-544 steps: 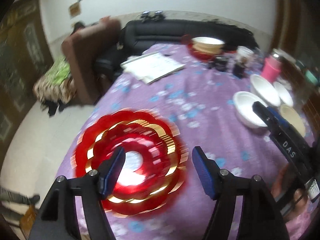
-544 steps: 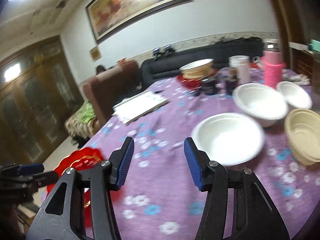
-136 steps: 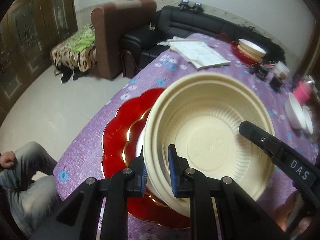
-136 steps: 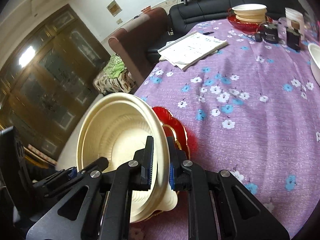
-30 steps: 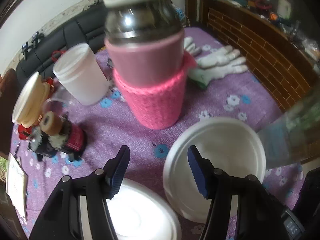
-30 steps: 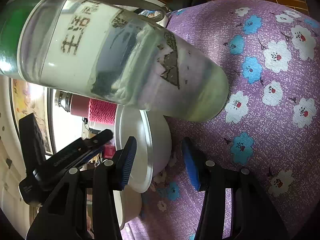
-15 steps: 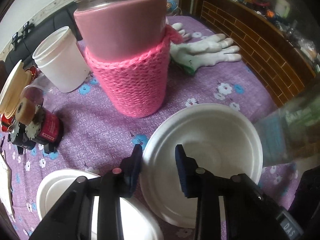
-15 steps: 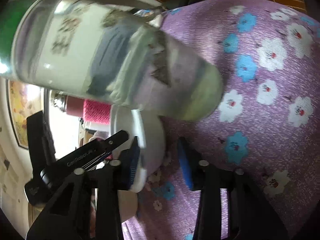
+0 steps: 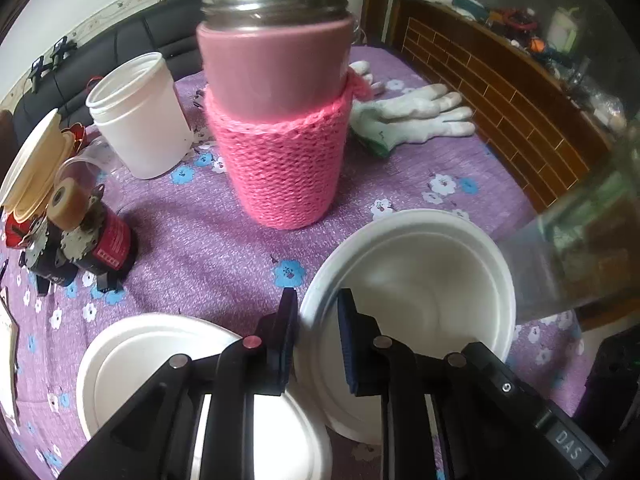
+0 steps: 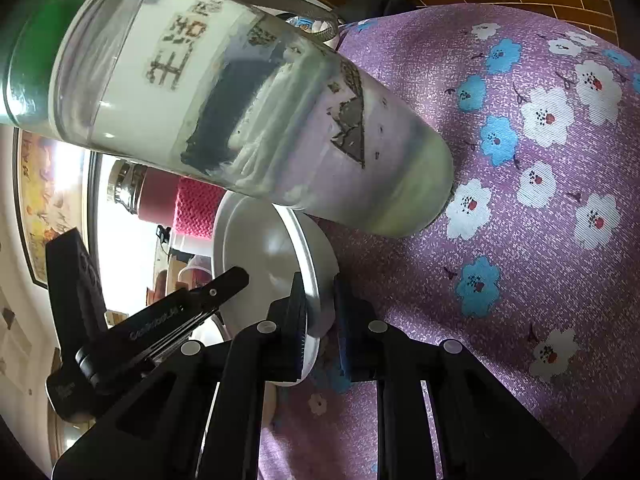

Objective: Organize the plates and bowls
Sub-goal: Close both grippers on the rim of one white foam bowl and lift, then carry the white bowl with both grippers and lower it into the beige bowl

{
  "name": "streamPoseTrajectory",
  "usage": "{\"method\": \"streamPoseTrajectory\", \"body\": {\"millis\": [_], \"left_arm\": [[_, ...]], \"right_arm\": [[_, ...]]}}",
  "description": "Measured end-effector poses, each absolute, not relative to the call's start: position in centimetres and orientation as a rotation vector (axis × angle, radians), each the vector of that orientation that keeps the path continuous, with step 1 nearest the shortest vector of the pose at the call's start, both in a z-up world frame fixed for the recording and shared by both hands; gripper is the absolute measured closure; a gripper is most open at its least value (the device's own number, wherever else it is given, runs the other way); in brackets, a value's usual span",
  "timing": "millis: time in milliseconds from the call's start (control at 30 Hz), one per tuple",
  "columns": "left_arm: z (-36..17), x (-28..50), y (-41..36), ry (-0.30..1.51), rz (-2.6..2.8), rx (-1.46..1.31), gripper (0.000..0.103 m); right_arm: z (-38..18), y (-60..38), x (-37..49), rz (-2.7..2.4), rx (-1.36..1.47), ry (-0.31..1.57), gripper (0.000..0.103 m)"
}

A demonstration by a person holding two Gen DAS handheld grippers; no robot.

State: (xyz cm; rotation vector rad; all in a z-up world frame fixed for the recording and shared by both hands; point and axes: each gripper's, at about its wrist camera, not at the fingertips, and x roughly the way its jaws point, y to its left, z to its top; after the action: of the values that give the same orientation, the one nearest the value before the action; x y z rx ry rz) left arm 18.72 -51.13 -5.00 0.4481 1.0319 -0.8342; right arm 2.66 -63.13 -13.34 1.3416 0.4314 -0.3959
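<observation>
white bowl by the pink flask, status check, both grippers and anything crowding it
Left gripper and right gripper both just closed, each pinching the white bowl's rim. Bowl on the tablecloth. Clear bottle beside it, second white bowl close on the other side.

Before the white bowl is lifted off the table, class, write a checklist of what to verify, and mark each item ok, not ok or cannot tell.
1. Left hand-held gripper closed on the white bowl rim, one finger inside, one outside: ok.
2. Right hand-held gripper closed on the same bowl's rim: ok.
3. Bowl empty: ok.
4. Clear of the glass bottle leaning over its rim: not ok.
5. Clear of the pink flask: ok, a gap of tablecloth shows.
6. Second white bowl apart from the held one: cannot tell, gripper hides the gap.
</observation>
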Motion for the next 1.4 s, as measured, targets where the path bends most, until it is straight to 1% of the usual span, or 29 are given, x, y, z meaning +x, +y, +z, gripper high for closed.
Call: {"method": "streamPoseTrajectory", "body": {"millis": [233, 367, 567, 700, 1067, 1200, 1400], "left_arm": [[-2.6, 17.5, -49.4, 0.979, -0.857, 0.392, 0.084], [-1.1, 16.6, -47.4, 0.959, -0.867, 0.347, 0.084], [0.3, 15.6, -42.9, 0.911, -0.81, 0.266, 0.084], [0.5, 15.2, -38.9, 0.879, -0.739, 0.23, 0.084], [-0.7, 13.2, -26.9, 0.871, -0.539, 0.141, 0.084], [-1.0, 12.1, -22.1, 0.879, -0.482, 0.088, 0.084], [0.5, 10.0, -16.4, 0.84, -0.404, 0.053, 0.084]], "right_arm": [[-11.5, -62.2, 0.9, -0.369, 1.325, 0.384, 0.089], [-10.4, -61.7, -0.5, -0.34, 1.332, 0.353, 0.089], [-8.9, -59.3, -0.8, -0.275, 1.302, 0.37, 0.089], [-8.2, -57.2, -0.2, -0.212, 1.252, 0.411, 0.089], [-6.6, -47.8, 2.0, -0.013, 1.066, 0.529, 0.088], [-6.1, -44.2, 2.3, 0.04, 1.004, 0.543, 0.088], [-5.2, -39.1, 2.3, 0.153, 0.939, 0.534, 0.088]]}}
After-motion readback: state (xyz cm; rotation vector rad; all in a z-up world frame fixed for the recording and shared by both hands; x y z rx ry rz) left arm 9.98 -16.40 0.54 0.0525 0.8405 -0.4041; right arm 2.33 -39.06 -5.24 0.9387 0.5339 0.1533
